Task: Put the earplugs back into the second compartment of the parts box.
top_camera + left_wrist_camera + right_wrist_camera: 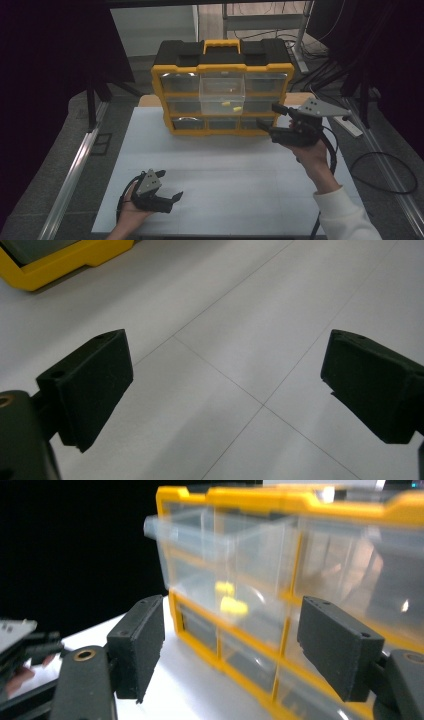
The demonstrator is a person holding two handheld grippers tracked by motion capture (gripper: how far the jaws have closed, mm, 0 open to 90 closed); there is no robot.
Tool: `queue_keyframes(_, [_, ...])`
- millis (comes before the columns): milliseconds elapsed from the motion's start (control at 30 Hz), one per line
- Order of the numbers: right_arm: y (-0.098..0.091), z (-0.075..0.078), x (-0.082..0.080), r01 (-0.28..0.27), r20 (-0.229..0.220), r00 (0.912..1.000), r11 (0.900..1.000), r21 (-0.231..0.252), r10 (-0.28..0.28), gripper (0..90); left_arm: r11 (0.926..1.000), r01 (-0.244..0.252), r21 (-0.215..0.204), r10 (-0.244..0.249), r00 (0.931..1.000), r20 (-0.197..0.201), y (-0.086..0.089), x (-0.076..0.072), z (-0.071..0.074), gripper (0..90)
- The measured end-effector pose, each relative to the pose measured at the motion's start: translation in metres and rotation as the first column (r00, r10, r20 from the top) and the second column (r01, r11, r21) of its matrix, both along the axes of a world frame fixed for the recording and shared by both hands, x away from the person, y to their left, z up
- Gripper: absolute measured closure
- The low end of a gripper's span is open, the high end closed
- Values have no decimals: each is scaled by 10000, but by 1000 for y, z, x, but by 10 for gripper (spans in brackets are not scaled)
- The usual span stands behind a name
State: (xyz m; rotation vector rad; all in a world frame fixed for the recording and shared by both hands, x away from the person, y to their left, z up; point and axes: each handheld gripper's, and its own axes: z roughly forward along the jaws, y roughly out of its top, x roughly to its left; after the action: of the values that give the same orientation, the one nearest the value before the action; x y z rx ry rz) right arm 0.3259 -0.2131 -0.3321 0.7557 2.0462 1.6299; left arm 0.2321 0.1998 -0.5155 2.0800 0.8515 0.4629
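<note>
right gripper (267,115): jaws held wide apart, nothing gripped, beside cabinet | left gripper (172,196): jaws wide, nothing held, low over table (225,175) | cabinet (222,92): stood at table's far edge, top middle drawer (222,87) pulled out

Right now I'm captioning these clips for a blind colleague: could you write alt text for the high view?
A yellow and black drawer organizer stands at the far edge of a white table, its top middle clear drawer pulled out. The right hand-held gripper, jaws open, points at its right side; the left hand-held gripper rests open near the front edge.
</note>
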Motion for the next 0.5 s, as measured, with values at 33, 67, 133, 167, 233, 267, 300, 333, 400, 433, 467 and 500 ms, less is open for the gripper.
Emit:
queue_keyframes(33, [-3, -4, -3, 6, -53, 10000, 10000, 7, -6, 266, 10000, 19, 4, -19, 10000, 3, 0, 0, 0, 67])
queue_keyframes(67, [-6, -10, -7, -1, -142, 9999, 10000, -11, 1, 264, 10000, 28, 15, -28, 10000, -15, 0, 0, 0, 67])
queue_keyframes(133, [-16, -27, -18, 22, -299, 9996, 9999, -134, -26, 262, 10000, 44, 30, -44, 10000, -22, -1, 1, 0, 67])
queue_keyframes(167, [-16, -27, -18, 22, -299, 9996, 9999, -134, -26, 262, 10000, 58, 41, -58, 10000, -34, -1, 1, 0, 67])
queue_keyframes(233, [-24, -41, -28, 74, -438, 9990, 9998, -209, -83, 262, 10000, 73, 38, -72, 10000, -35, -1, 1, 0, 67])
queue_keyframes(267, [-28, -48, -32, 114, -486, 9987, 9996, -274, -127, 262, 10000, 57, -6, -57, 10000, -16, -2, 1, 0, 67])
queue_keyframes(300, [-32, -54, -36, 129, -572, 9982, 9992, -367, -150, 262, 10000, 58, -4, -58, 10000, -12, -2, 1, 0, 67])
queue_keyframes(333, [-32, -54, -36, 129, -572, 9982, 9992, -367, -150, 262, 10000, 58, -4, -58, 10000, -12, -2, 1, 0, 67])
queue_keyframes(400, [-37, -63, -42, 204, -669, 9975, 9987, -473, -235, 262, 10000, 52, -7, -52, 10000, 11, -2, 1, 0, 67])
queue_keyframes(433, [-41, -71, -46, 282, -782, 9964, 9980, -574, -326, 262, 10000, 30, -21, -30, 10000, -2, -2, 1, 0, 67])
queue_keyframes(467, [-42, -75, -48, 289, -828, 9960, 9978, -602, -338, 262, 10000, 36, -6, -36, 10000, -5, -2, 1, 0, 67])
queue_keyframes(500, [-42, -75, -48, 289, -828, 9960, 9978, -602, -338, 262, 10000, 36, -6, -36, 10000, -5, -2, 1, 0, 67])
